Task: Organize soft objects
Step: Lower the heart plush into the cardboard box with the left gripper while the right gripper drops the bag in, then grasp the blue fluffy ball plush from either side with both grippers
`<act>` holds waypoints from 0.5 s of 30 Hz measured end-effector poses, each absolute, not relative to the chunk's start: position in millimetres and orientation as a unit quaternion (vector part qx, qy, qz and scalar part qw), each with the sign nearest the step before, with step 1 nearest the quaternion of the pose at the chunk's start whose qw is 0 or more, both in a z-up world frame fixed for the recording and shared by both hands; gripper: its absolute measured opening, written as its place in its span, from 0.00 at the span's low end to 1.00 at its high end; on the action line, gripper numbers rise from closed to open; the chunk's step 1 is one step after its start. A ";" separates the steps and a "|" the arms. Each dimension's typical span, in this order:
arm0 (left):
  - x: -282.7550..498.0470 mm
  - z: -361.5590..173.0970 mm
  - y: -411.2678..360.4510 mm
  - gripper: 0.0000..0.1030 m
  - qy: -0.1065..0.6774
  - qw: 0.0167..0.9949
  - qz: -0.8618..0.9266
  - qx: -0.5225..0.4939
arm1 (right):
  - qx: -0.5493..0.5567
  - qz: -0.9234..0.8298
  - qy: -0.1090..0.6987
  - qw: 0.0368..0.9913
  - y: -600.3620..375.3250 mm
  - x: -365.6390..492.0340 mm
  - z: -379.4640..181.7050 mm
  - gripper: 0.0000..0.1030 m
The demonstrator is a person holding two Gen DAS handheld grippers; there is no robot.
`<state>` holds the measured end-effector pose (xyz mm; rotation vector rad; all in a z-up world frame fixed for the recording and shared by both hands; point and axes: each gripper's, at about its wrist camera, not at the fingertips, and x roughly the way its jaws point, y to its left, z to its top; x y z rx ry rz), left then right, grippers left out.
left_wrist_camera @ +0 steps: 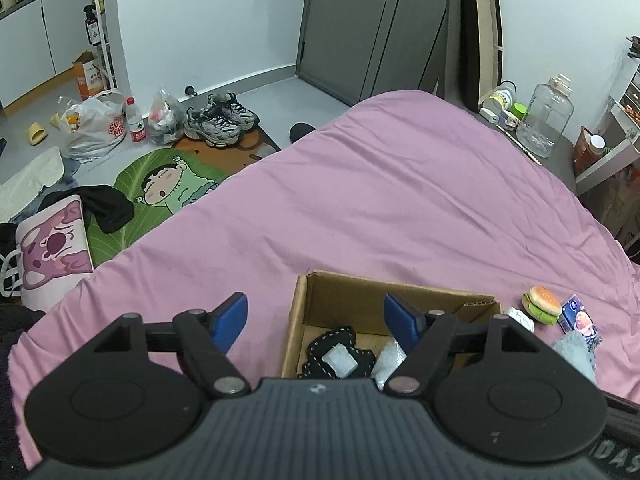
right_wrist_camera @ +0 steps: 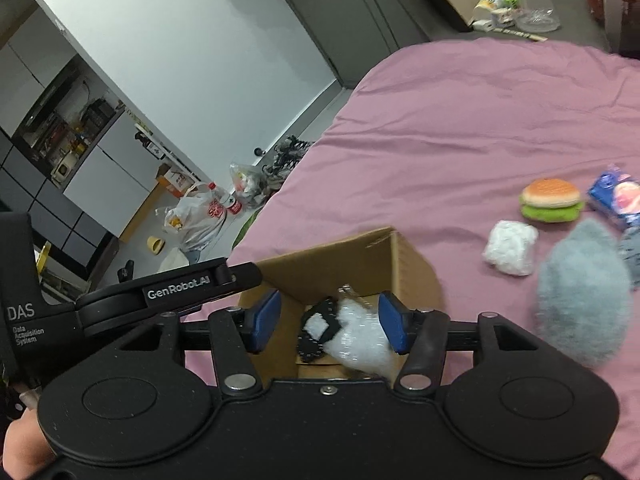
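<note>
My right gripper hangs wide and empty over the cardboard box, the fluffy grey plush just to its right on the bed, light and squashy, best pinched mid-body.

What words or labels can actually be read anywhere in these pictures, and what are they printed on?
"GenRobot.AI": on the left claw's side.
"DAS" and "Data Acquisition System": on that device's body.
"DAS", cut off at the edge: on the right device.
Red letters on the white plastic bag: only partly legible, about "SU... M...".
Bottle, orange carton and blue packet: print too small or blurred.
</note>
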<state>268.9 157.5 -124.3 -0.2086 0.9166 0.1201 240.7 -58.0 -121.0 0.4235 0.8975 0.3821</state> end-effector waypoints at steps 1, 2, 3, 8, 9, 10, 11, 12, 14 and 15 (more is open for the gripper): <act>267.7 -123.0 155.9 0.72 0.442 0.890 0.059 -0.100 | 0.202 0.178 0.427 0.863 -63.8 238.7 -119.2 0.57; 266.2 -121.0 154.4 0.73 0.442 0.889 0.058 -0.102 | 0.202 0.176 0.426 0.864 -69.1 236.9 -117.7 0.58; 265.1 -119.2 153.7 0.76 0.443 0.889 0.055 -0.105 | 0.202 0.172 0.425 0.865 -74.1 234.7 -116.4 0.59; 253.9 -107.1 142.7 0.82 0.437 0.892 0.049 -0.103 | 0.215 0.155 0.425 0.866 -102.8 220.4 -113.7 0.67; 251.5 -105.4 140.2 0.83 0.437 0.892 0.048 -0.102 | 0.211 0.151 0.422 0.869 -107.0 217.2 -112.7 0.68; 248.4 -103.3 137.4 0.83 0.435 0.894 0.041 -0.104 | 0.206 0.145 0.420 0.872 -111.8 214.6 -112.1 0.72; 246.4 -102.3 135.4 0.83 0.436 0.893 0.038 -0.105 | 0.202 0.138 0.419 0.875 -117.1 211.9 -111.7 0.75; 244.6 -101.4 132.9 0.83 0.439 0.892 0.037 -0.105 | 0.202 0.135 0.418 0.876 -121.7 209.6 -111.7 0.76; 240.1 -99.1 125.9 0.83 0.440 0.892 0.039 -0.100 | 0.208 0.136 0.421 0.872 -133.5 205.0 -112.4 0.76; 237.3 -97.5 122.4 0.83 0.436 0.894 0.039 -0.097 | 0.209 0.136 0.422 0.872 -137.4 202.7 -112.2 0.76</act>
